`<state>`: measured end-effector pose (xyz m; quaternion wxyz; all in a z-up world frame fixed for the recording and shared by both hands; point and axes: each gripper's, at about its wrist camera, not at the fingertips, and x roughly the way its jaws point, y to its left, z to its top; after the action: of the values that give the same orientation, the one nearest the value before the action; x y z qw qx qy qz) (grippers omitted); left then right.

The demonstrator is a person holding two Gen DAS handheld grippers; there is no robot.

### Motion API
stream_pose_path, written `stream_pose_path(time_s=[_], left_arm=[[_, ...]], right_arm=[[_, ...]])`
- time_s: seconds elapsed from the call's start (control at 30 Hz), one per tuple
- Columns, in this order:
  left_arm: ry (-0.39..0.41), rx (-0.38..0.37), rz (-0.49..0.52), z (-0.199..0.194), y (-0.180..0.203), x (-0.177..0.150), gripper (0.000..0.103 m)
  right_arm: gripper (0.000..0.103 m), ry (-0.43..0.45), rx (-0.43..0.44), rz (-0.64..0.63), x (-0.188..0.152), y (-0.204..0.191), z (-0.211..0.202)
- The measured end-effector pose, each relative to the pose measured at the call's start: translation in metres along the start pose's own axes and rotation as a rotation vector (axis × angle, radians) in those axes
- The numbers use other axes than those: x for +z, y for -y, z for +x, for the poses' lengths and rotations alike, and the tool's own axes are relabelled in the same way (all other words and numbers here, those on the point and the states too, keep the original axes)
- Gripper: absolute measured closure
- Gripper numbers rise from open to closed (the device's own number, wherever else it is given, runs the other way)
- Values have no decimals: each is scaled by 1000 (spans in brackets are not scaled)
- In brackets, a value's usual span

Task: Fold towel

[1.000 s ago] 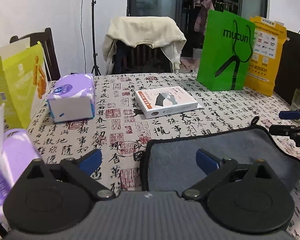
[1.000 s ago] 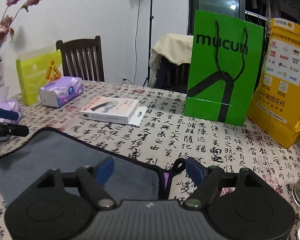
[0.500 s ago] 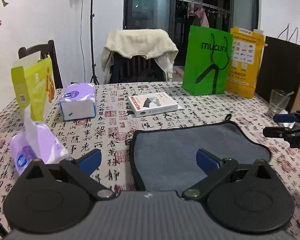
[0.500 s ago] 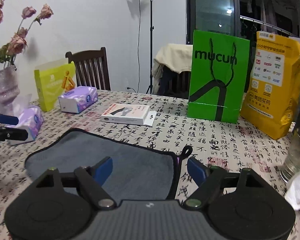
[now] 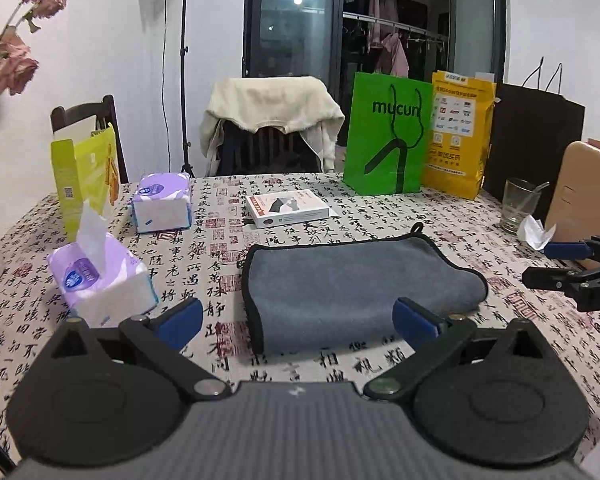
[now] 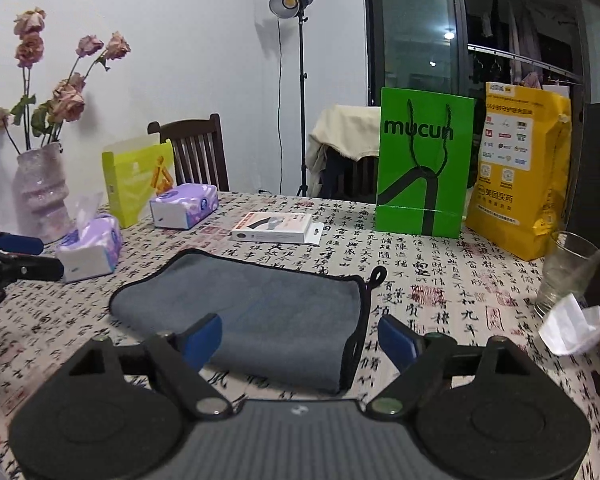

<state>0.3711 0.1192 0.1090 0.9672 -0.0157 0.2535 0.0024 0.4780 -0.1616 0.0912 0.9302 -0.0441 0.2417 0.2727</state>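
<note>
A table covered in a calligraphy-print cloth fills the frame's middle. On it: folded grey towel centre, tissue packs left, white box behind, green bag upper right.

green bag beside yellow bag; white box lies flat.

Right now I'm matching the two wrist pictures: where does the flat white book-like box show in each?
Left wrist: the flat white box lies centre, beyond the grey folded towel, left of the green paper bag.
Right wrist: the box lies centre-left, beyond the towel.
Shared landmark: the green bag.
</note>
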Motion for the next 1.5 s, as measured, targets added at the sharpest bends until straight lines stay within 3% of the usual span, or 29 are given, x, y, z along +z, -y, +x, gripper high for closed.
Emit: stream_pose_path(time_s=[0.5, 1.5], left_arm=[[21, 8, 15, -63, 15, -48, 0], [86, 16, 3, -149, 45, -139, 0]], right_arm=[[16, 43, -3, 31, -49, -28, -70], [14, 85, -1, 36, -138, -80, -164]])
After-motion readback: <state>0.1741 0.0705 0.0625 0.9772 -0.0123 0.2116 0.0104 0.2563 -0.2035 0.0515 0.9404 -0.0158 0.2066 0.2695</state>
